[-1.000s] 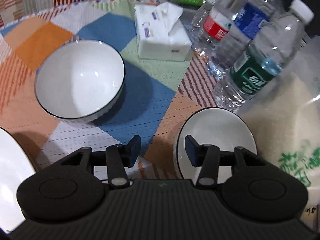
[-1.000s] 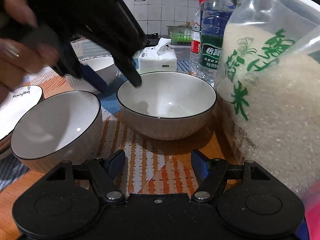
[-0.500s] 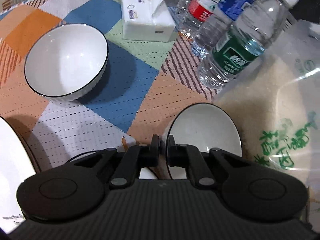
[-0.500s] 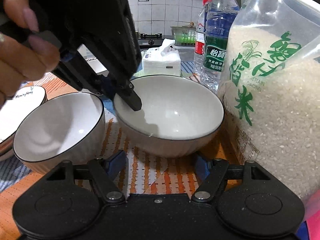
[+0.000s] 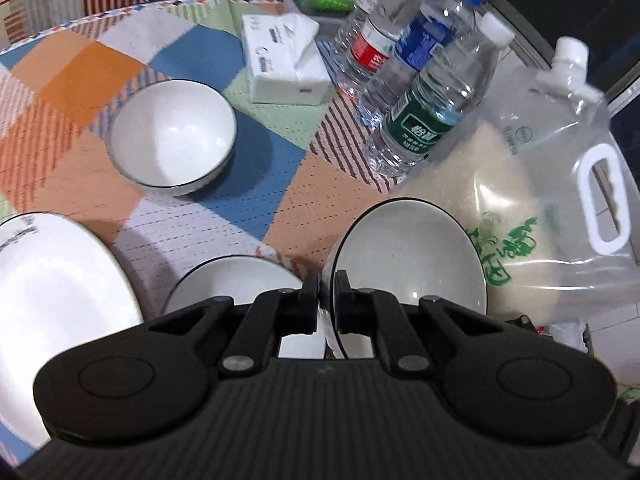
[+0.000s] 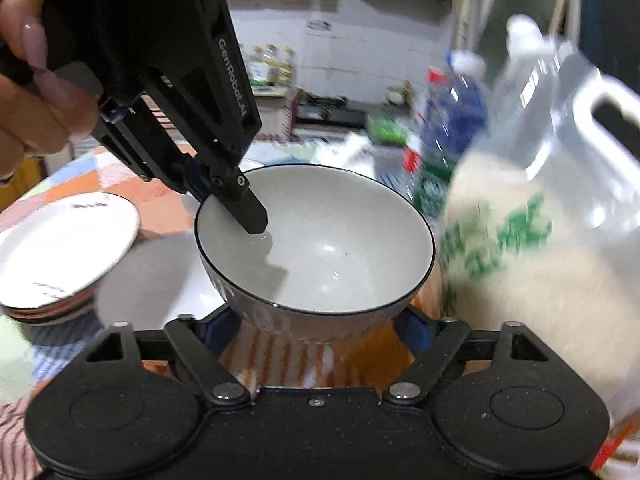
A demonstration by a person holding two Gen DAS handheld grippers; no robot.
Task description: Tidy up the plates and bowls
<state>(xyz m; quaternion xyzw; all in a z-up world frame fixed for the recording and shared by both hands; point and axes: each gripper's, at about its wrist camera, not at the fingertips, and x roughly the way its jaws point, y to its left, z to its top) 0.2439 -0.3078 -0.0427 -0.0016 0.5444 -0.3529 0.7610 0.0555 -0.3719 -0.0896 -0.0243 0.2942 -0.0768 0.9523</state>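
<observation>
My left gripper (image 5: 327, 280) is shut on the rim of a white black-rimmed bowl (image 5: 412, 264) and holds it lifted and tilted. In the right wrist view the same bowl (image 6: 320, 248) hangs above the cloth with the left gripper (image 6: 240, 208) pinching its left rim. A second bowl (image 5: 236, 280) sits just left of and below it. A third bowl (image 5: 172, 136) stands farther back. A white plate (image 5: 52, 288) lies at the left; in the right wrist view it tops a stack of plates (image 6: 60, 248). My right gripper (image 6: 316, 332) is open, its fingers below the lifted bowl.
A rice bag with handle (image 5: 552, 208) stands at the right, close to the lifted bowl. Three water bottles (image 5: 420, 120) and a tissue box (image 5: 284, 64) stand behind. A patchwork cloth (image 5: 80, 68) covers the table.
My left gripper closed on the bowl's rim, then lifted and tilted it. The bowl now hangs higher and nearer my right gripper, which has moved forward under it.
</observation>
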